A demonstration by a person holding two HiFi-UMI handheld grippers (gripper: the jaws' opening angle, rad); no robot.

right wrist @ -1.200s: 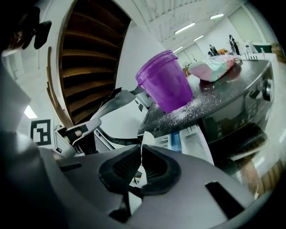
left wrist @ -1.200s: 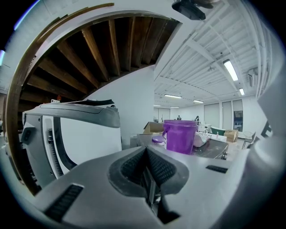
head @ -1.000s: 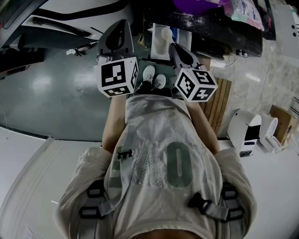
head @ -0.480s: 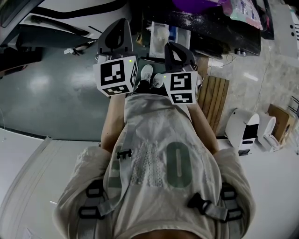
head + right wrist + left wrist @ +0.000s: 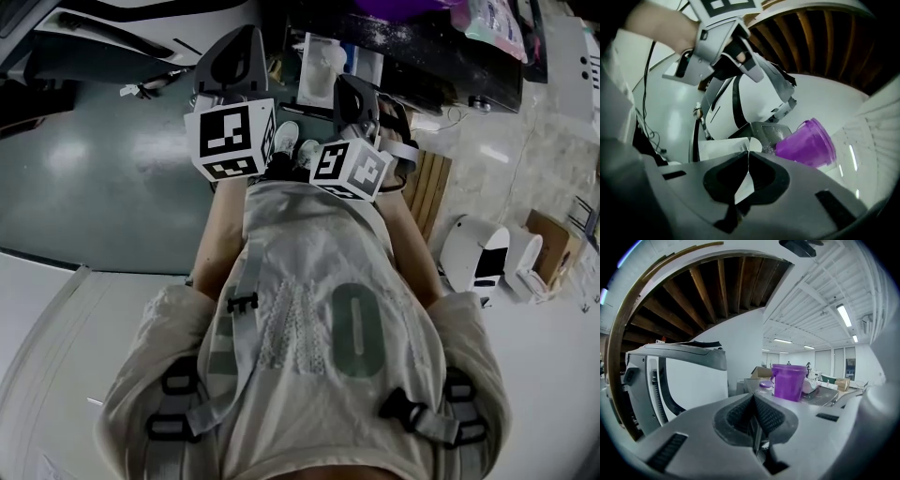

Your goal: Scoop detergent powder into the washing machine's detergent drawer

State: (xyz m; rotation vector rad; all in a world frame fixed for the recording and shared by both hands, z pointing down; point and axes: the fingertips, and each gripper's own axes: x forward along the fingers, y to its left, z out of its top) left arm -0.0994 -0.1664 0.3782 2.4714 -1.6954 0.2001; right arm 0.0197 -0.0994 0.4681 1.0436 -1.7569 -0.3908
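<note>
Left gripper (image 5: pixel 242 52) and right gripper (image 5: pixel 352 92) are held side by side before the torso, pointing forward; the right one is rolled sideways. Left jaws: fully together, empty. Right jaws: fully together, empty. The left gripper view shows the purple tub (image 5: pixel 789 382) ahead, right of its tips. Only the right gripper view shows the white detergent drawer (image 5: pixel 719 151) just beyond its tips, with the left gripper above them

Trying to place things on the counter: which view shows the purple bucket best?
The left gripper view: the purple bucket stands upright and sharp there. The right gripper view shows it slanted and blurred; the head view catches only a purple sliver at the top edge.
</note>
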